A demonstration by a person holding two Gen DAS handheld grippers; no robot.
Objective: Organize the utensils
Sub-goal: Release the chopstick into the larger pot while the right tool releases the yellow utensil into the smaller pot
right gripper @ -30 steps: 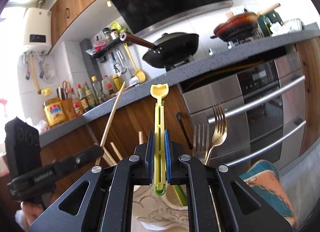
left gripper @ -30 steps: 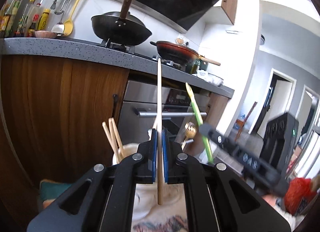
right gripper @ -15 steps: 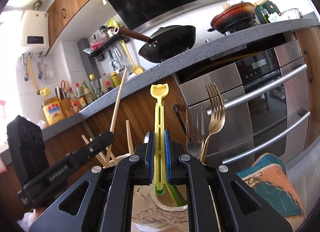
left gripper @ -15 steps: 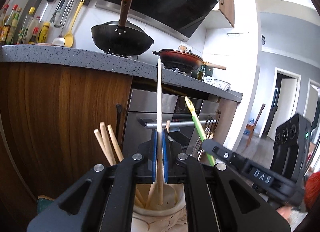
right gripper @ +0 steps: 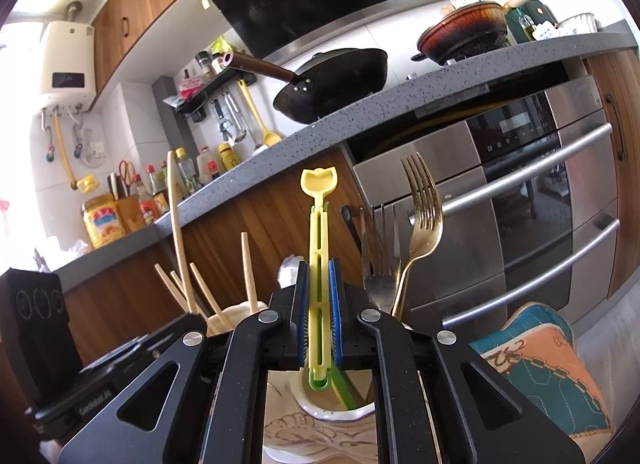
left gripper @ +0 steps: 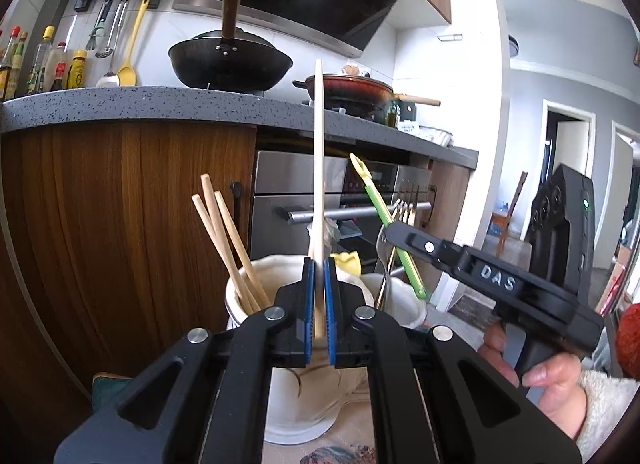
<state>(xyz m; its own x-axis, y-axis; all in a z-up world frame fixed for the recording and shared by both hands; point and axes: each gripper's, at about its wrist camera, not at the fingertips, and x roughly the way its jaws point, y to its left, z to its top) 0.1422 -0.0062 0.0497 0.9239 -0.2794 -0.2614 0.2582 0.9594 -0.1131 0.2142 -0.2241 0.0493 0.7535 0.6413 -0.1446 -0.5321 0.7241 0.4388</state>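
In the left wrist view my left gripper (left gripper: 318, 304) is shut on one long wooden chopstick (left gripper: 319, 151), held upright over a white ceramic holder (left gripper: 244, 288) that has several chopsticks (left gripper: 224, 240) leaning in it. To the right, the right gripper (left gripper: 396, 234) grips a yellow-green plastic utensil (left gripper: 374, 199) above a second white holder (left gripper: 404, 296). In the right wrist view my right gripper (right gripper: 319, 304) is shut on that utensil (right gripper: 319, 223). Its lower green end dips into the holder (right gripper: 340, 412), beside a gold fork (right gripper: 422, 203) and a silver fork (right gripper: 380, 248).
A teal and orange pot holder (right gripper: 540, 376) lies right of the holders. Behind them are wooden cabinet fronts (left gripper: 120, 203) and a steel oven (right gripper: 520, 203) under a grey counter (left gripper: 160, 103) carrying a black wok (left gripper: 230, 63). A hand (left gripper: 548, 380) holds the right gripper's handle.
Both grippers have sunk toward the holders, which now sit higher and larger in both views. The chopstick's lower end has come down to the left holder's mouth. Both grips are unchanged.
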